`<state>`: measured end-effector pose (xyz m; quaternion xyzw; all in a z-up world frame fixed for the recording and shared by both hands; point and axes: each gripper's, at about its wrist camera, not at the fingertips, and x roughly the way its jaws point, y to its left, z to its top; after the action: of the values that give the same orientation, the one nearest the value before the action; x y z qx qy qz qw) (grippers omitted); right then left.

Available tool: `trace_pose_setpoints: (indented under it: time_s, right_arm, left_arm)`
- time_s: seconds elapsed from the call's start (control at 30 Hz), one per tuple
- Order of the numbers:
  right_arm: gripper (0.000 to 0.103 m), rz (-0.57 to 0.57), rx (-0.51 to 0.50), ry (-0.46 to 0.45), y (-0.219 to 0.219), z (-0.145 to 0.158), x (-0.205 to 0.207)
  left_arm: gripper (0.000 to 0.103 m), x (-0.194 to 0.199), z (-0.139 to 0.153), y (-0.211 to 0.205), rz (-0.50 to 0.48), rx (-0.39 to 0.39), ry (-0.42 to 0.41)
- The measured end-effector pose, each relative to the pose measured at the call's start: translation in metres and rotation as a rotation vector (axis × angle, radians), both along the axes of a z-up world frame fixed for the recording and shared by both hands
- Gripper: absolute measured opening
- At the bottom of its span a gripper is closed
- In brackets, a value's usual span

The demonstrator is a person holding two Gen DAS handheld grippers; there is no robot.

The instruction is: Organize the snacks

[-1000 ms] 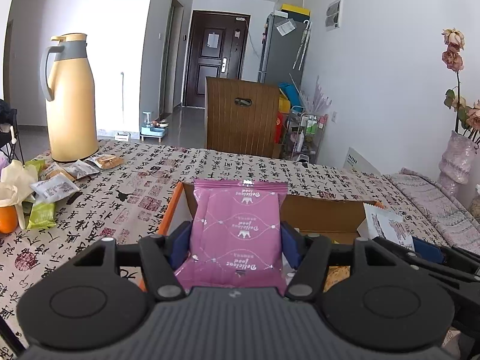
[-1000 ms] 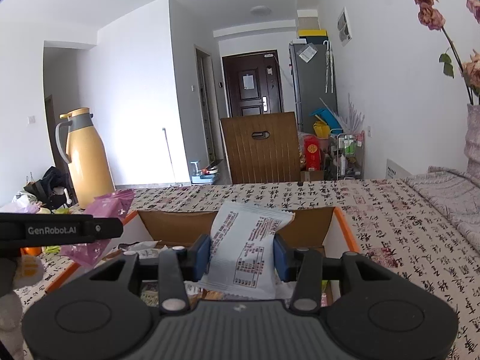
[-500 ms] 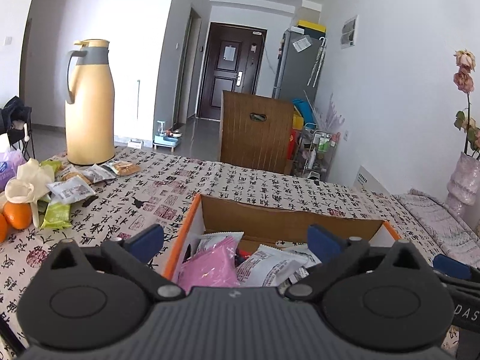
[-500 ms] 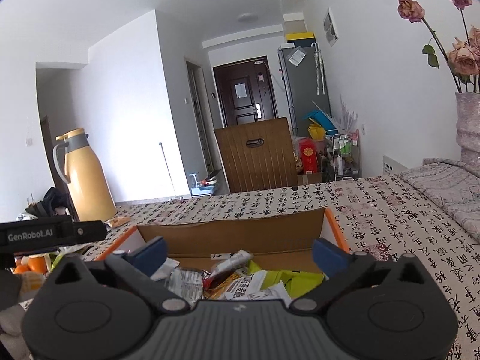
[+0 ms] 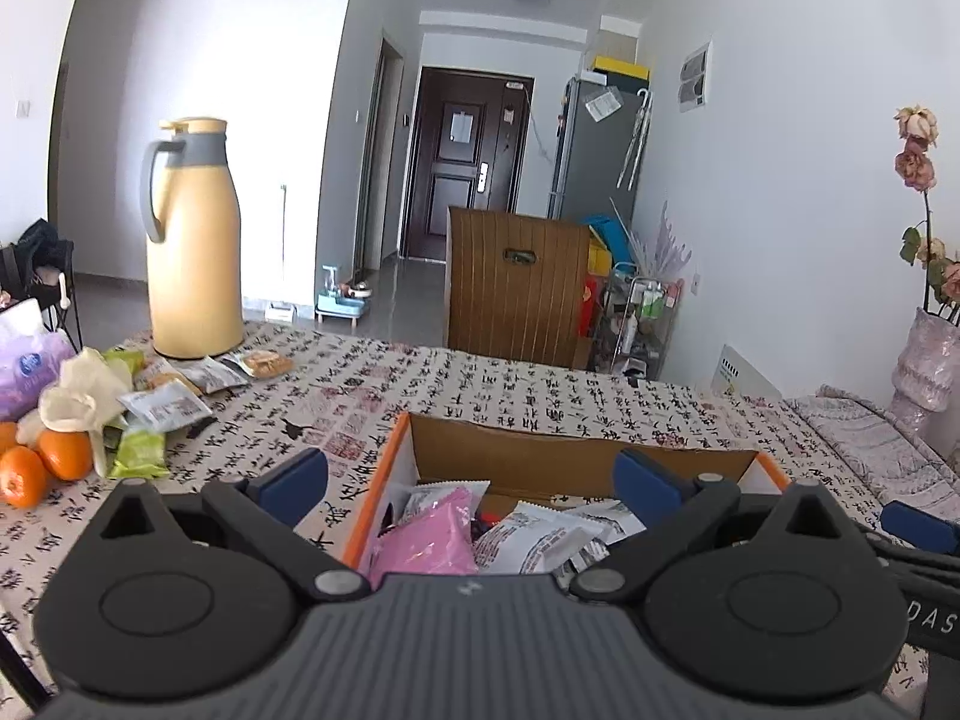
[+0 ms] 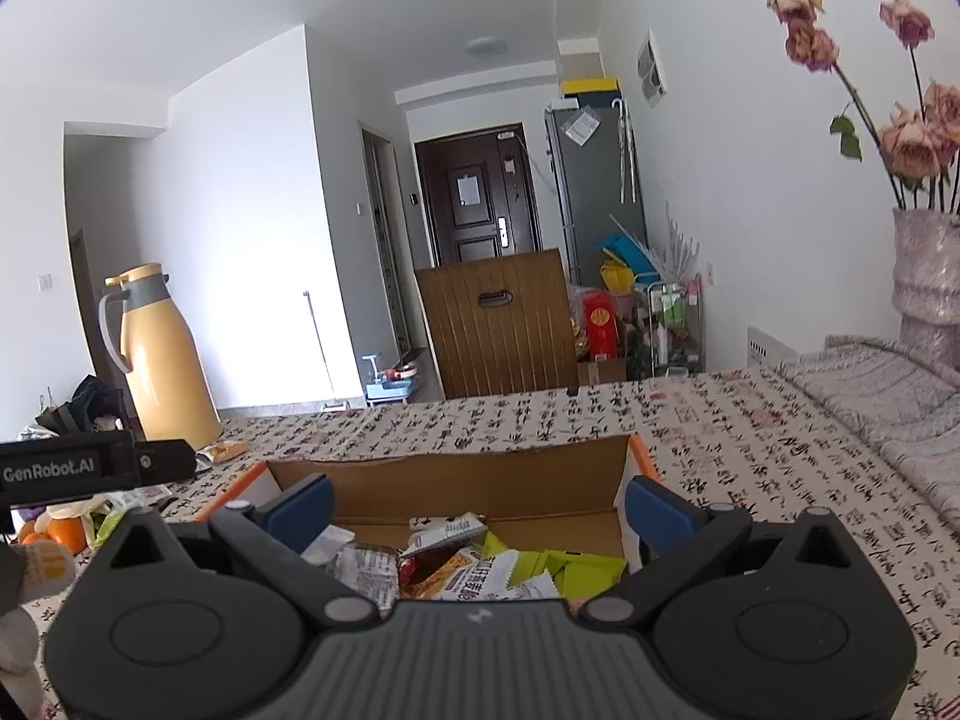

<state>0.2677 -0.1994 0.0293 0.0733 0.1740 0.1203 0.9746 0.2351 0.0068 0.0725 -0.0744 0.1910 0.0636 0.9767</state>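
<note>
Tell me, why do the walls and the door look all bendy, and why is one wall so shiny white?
Left wrist view: the fisheye lens bows the door, with dark corners. Right wrist view: the same bending; daylight washes out the wall behind the yellow jug. Both stay sharp.

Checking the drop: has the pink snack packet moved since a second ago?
Yes. The pink snack packet went down from between the left gripper's pads into the cardboard box.
</note>
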Motion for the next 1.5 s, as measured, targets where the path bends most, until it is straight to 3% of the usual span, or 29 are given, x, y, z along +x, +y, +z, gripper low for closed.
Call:
trace_pose_setpoints:
  time_s: [0.6, 0.97, 1.5]
  right_arm:
    - [0.103, 0.004, -0.022, 0.018, -0.013, 0.005, -0.099]
    - [0.103, 0.013, -0.038, 0.047, -0.015, -0.005, -0.155]
    - [0.103, 0.007, -0.078, 0.127, -0.012, -0.032, -0.199]
  left_arm:
    - [0.103, -0.102, 0.009, -0.004, -0.034, 0.045, -0.036]
    - [0.103, -0.152, -0.013, -0.004, -0.055, 0.062, 0.012]
    - [0.103, -0.185, -0.052, -0.008, -0.117, 0.061, 0.101]
